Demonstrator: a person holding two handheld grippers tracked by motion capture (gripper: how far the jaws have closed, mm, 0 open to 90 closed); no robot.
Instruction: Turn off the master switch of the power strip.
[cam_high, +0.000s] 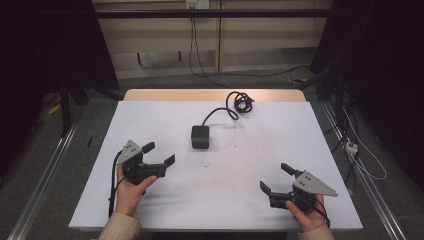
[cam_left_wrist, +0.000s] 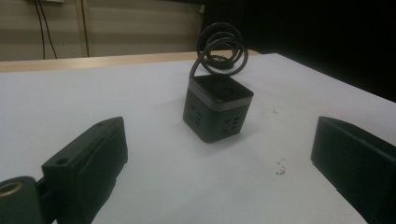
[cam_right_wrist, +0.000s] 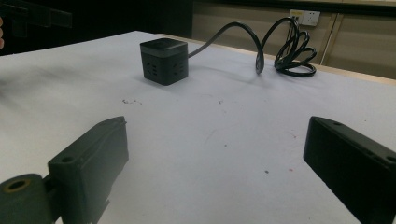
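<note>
Start of the work: the black cube power strip sits untouched mid-surface, its coiled cable at one o'clock, while left claw and right claw wait released and empty.

Beige sleeves, black fingers

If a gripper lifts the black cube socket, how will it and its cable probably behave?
The black cube socket looks rigid, with flat sides, so it likely sits stable between jaws and should not roll. Its smooth plastic faces may be somewhat slippery. The cable lies in loose coils behind it, so it will probably drag, uncoil and pull the cube backward.
</note>
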